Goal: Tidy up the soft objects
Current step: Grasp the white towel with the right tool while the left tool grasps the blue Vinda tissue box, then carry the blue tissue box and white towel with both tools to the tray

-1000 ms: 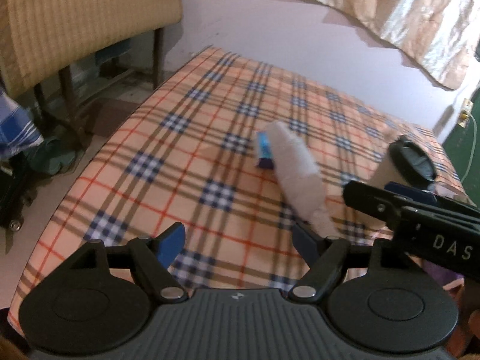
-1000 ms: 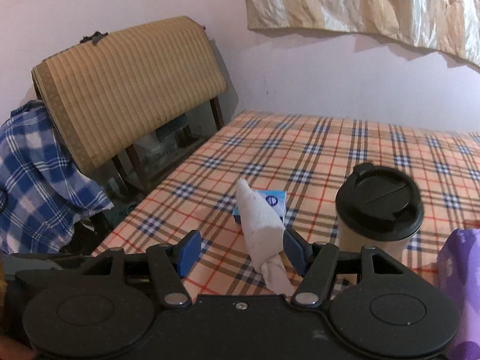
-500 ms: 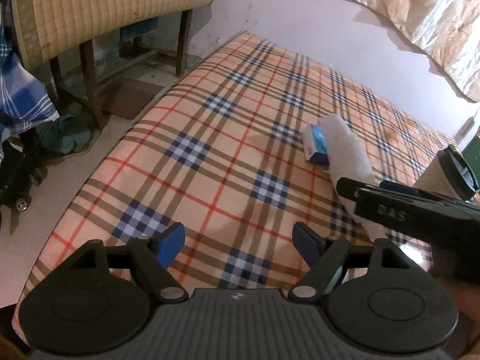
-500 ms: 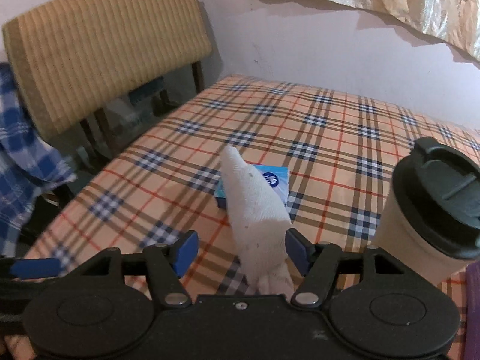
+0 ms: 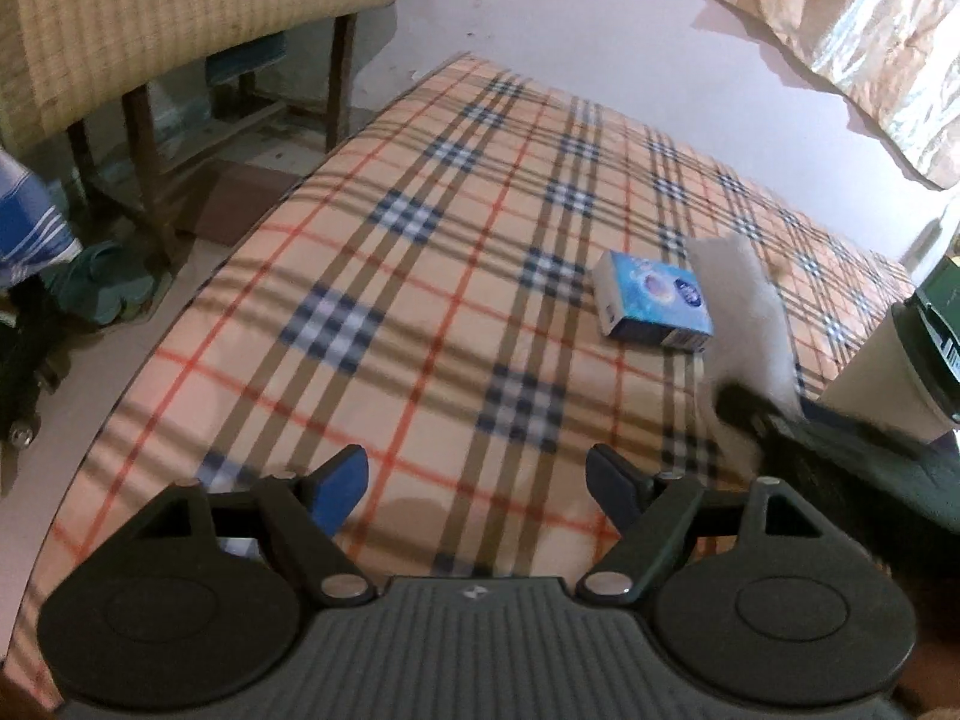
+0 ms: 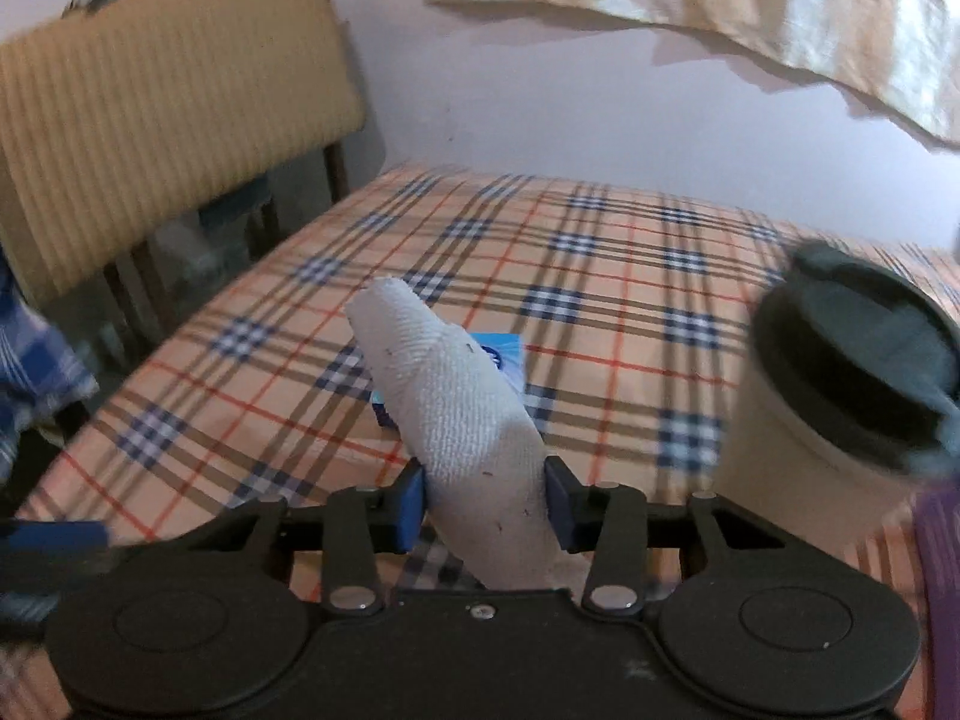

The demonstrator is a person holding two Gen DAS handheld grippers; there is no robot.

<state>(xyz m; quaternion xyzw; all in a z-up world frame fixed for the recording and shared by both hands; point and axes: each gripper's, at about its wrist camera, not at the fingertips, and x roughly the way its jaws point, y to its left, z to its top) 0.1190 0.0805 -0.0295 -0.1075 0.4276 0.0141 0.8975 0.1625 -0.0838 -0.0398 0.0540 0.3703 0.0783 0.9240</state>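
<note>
A white rolled cloth (image 6: 456, 414) lies slanted on the plaid bed sheet (image 6: 600, 312), its far end resting on a small blue box (image 6: 507, 354). My right gripper (image 6: 485, 501) is closing its jaws around the near end of the roll, and both blue pads touch its sides. In the left wrist view the same white roll (image 5: 747, 300) and blue box (image 5: 654, 300) sit at the right, with one of the right gripper's fingers (image 5: 747, 405) at the roll. My left gripper (image 5: 477, 474) hangs open over bare sheet with nothing between its fingers.
A paper cup with a black lid (image 6: 840, 372) stands close on the right of the roll. Something purple (image 6: 939, 570) shows at the right edge. A straw-coloured chair back (image 6: 168, 108) and a blue checked garment (image 6: 30, 372) stand off the bed's left side.
The right gripper sank toward the roll and its jaws narrowed until the pads met the cloth. The left gripper drifted away to the left, so roll and box now sit further right in its view.
</note>
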